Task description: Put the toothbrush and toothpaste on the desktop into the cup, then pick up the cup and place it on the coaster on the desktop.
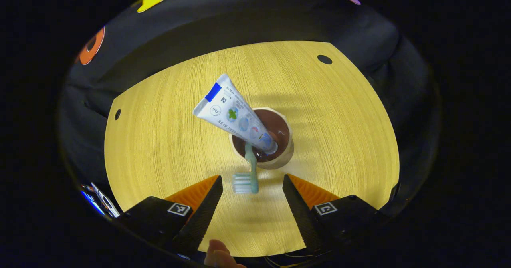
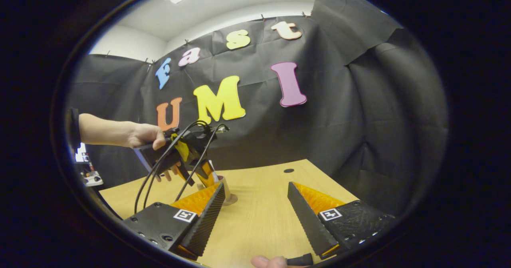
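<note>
In the left gripper view the left gripper (image 1: 252, 188) hung above the cup (image 1: 266, 140), looking almost straight down, with its fingers spread apart and nothing between them. The cup stood upright on the yellow wooden desktop (image 1: 159, 140), near its middle. The toothpaste (image 1: 231, 114) leaned out of the cup — cap end down inside, flat crimped end sticking up past the rim on the far-left side. The toothbrush (image 1: 249, 172) also stood in the cup, its handle inside and its bristled head poking out over the near rim, just between the left gripper's fingertips but touching neither. A thumb tip (image 1: 217, 254) showed at the bottom edge.

In the right gripper view the right gripper (image 2: 253, 190) was held low over the desktop to the right of the cup (image 2: 225, 188), well apart from it, its fingers also spread and empty. A hand (image 2: 145, 136) held the left gripper above the cup — cables trailed down from it.
</note>
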